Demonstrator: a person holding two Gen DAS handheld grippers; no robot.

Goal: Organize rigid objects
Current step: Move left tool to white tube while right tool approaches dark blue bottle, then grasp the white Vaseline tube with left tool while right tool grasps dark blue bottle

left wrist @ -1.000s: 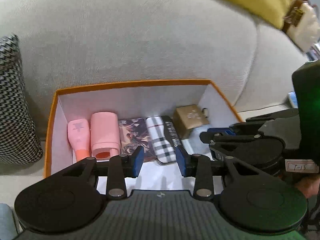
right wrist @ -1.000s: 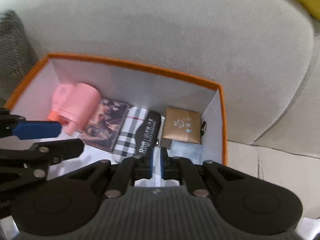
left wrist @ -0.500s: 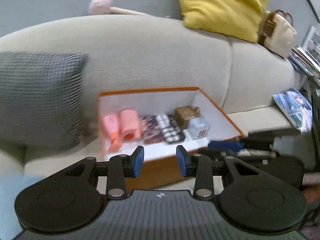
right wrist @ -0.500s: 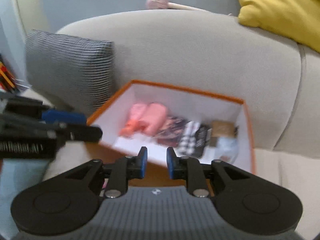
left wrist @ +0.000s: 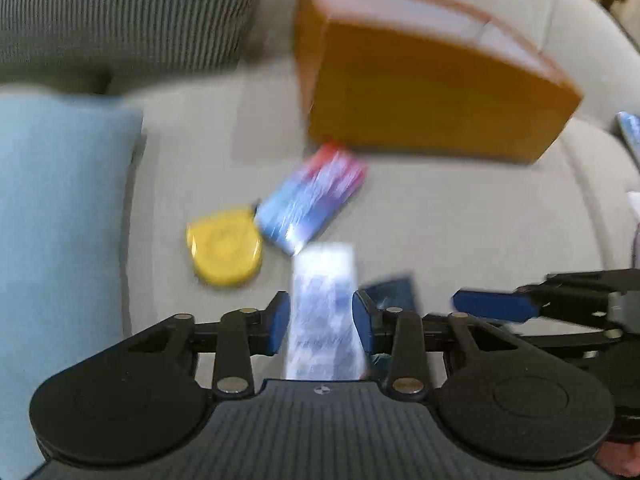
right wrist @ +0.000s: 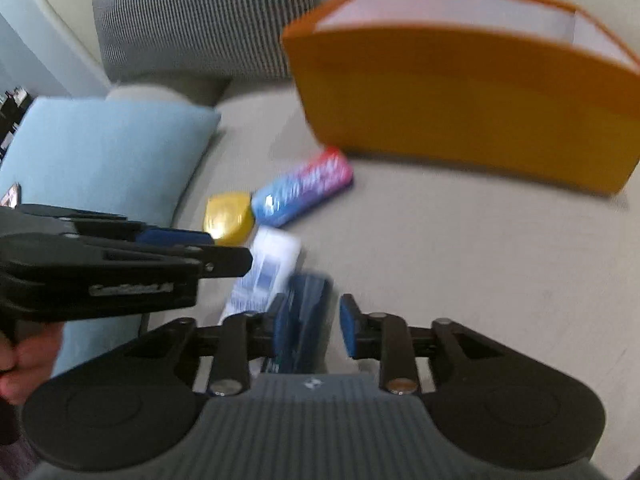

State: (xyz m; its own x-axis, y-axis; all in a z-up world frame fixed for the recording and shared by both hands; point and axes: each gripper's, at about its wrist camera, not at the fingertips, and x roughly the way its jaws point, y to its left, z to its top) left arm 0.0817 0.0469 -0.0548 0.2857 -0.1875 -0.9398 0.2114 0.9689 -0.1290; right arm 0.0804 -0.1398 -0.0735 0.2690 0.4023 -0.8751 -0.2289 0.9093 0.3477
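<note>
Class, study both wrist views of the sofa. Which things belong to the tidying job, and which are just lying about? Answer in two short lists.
Part of the job:
orange box
yellow round case
blue-and-red packet
white packet, between the left tongs
dark blue item, between the opening right tongs

Just lying about:
light blue cushion
striped cushion

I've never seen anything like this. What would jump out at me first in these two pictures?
The big orange box on the grey sofa, near the top right of both views. In front of it lie a few small things: a yellow disc-shaped case, a blue-and-red pack and a white-and-blue pack. In the foreground, two black hand-held grippers with blue pads reach down toward them.
</note>
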